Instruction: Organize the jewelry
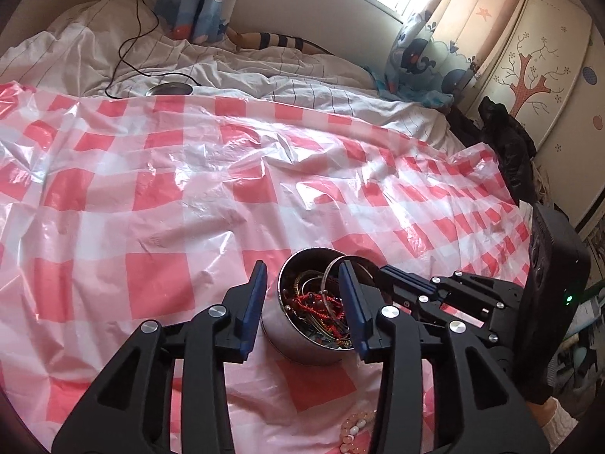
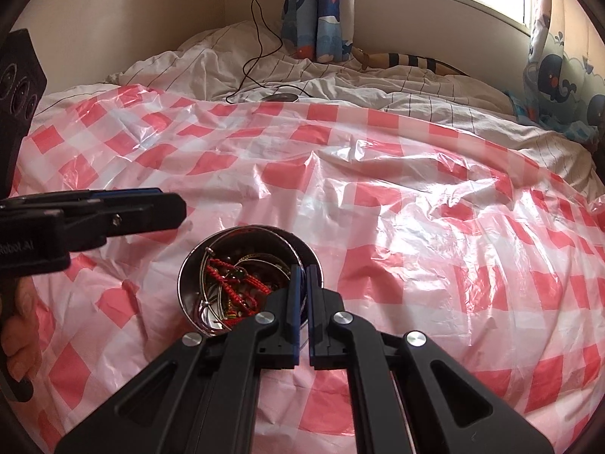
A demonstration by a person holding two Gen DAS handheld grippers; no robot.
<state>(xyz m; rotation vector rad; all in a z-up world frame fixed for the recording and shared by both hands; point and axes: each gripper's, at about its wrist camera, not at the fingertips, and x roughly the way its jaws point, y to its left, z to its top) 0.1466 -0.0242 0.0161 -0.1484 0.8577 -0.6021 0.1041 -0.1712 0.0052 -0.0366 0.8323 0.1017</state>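
Jewelry (image 1: 317, 302) heaped in tin (image 1: 302, 348); left tongs (image 1: 302, 299) half-open, empty; right tongs (image 2: 301, 299) closed, empty.

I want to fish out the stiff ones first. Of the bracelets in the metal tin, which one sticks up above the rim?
The thin silver bangle: it leans on the metal tin's far rim, arching above it. The red cord bracelets and others lie tangled below the rim.

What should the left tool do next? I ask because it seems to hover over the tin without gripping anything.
Probably lower the left tool a little into the round metal tin and close on one silver bangle. Its jaws stand open above the tangle of red cord bracelets, while the right tool, shut, holds the tin's rim, apparently steadying it on the checked plastic sheet.
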